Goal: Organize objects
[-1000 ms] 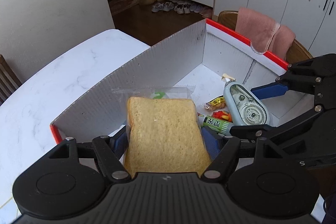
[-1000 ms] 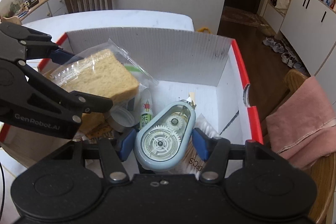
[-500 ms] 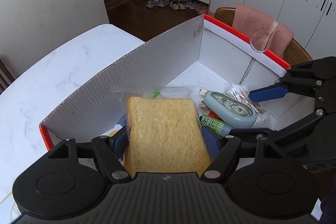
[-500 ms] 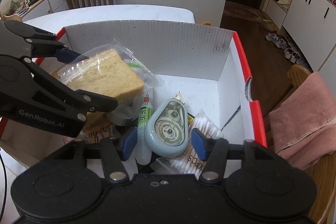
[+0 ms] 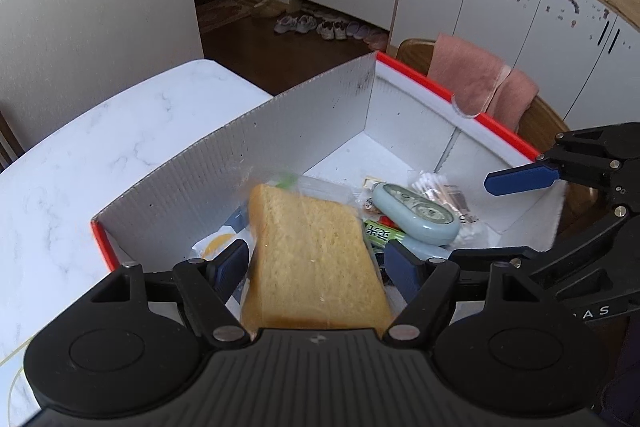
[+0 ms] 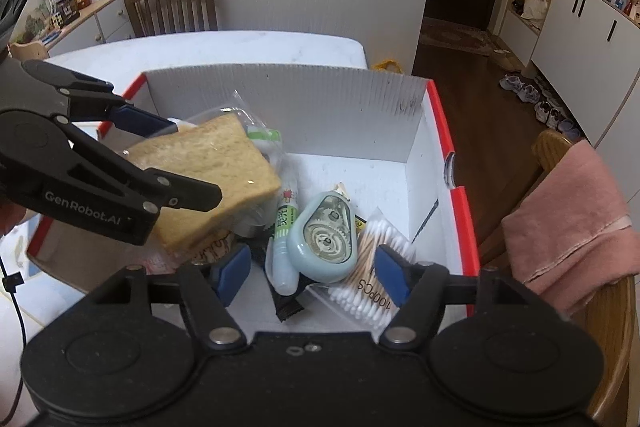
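My left gripper (image 5: 316,265) holds the bagged slice of bread (image 5: 312,259) above the near left part of the box (image 5: 280,131). In the left wrist view the left pad seems a little off the slice's edge, while the right wrist view shows both fingers clamped on it, so I read it as gripped. The slice hangs tilted over a pile of packets I cannot make out.

My right gripper (image 6: 312,267) stands over the near middle of the box and its jaws are opening. The pale blue tape dispenser (image 6: 326,237) lies below and between the blue pads, touching neither; it rests on the box floor. Just left of it lies a white tube with a green label (image 6: 284,231), and on its right a clear packet of cotton swabs (image 6: 370,279), partly under my right pad. A dark wrapper (image 6: 286,301) sits at the near edge.

The far half of the box floor is bare white. The grey corrugated far wall stands upright, and the red-edged right wall (image 6: 456,195) runs close beside a wooden chair draped with a pink towel (image 6: 572,223). Beyond the box the marble table (image 5: 100,147) lies open to the left.
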### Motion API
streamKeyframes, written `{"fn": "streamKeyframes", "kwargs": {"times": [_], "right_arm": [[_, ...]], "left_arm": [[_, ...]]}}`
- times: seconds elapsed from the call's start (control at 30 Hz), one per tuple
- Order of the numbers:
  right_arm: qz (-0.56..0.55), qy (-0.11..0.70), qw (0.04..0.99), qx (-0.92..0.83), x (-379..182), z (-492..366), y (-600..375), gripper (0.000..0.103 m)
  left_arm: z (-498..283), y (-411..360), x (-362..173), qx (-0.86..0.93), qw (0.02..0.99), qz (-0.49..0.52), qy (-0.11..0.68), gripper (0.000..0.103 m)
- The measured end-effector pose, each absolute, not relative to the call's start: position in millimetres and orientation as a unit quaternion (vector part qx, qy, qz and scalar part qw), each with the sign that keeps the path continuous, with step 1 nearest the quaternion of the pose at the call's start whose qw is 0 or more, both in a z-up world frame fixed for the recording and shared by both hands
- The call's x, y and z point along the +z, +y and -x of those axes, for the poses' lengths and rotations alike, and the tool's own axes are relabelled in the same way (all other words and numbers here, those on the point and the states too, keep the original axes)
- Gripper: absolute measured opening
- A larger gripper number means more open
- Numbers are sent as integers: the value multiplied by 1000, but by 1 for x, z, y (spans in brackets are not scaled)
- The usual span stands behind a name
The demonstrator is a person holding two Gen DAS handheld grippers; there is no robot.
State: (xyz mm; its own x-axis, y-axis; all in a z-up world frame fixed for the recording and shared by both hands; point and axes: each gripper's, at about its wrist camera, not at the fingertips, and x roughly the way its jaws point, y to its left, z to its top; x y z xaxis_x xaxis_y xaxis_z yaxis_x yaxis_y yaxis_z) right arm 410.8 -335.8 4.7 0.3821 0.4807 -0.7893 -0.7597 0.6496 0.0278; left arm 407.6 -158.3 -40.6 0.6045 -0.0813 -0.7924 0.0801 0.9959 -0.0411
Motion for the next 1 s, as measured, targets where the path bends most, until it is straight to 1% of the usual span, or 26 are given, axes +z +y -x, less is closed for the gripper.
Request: {"fn": "streamKeyframes", "kwargs": {"times": [0.33, 0.73, 0.83, 0.9, 1.0], "right_arm": [[156, 374, 828, 387, 32, -381, -340, 69], [111, 342, 855, 374, 60, -341, -338, 70], [102, 338, 859, 370, 64, -330, -338, 72], [94, 336, 862, 367, 66, -324, -339, 74], [86, 334, 865, 364, 67, -314, -339, 77]], "left_arm": [[-372, -152, -15, -51, 911, 20, 409, 74], [-317, -132, 20, -51, 933, 36, 353, 74], [-303, -128, 27, -50, 938, 36, 342, 74], [-296, -125, 30, -50, 939, 37, 337, 80], [-285, -120, 34, -48, 942, 43, 331, 80]]}}
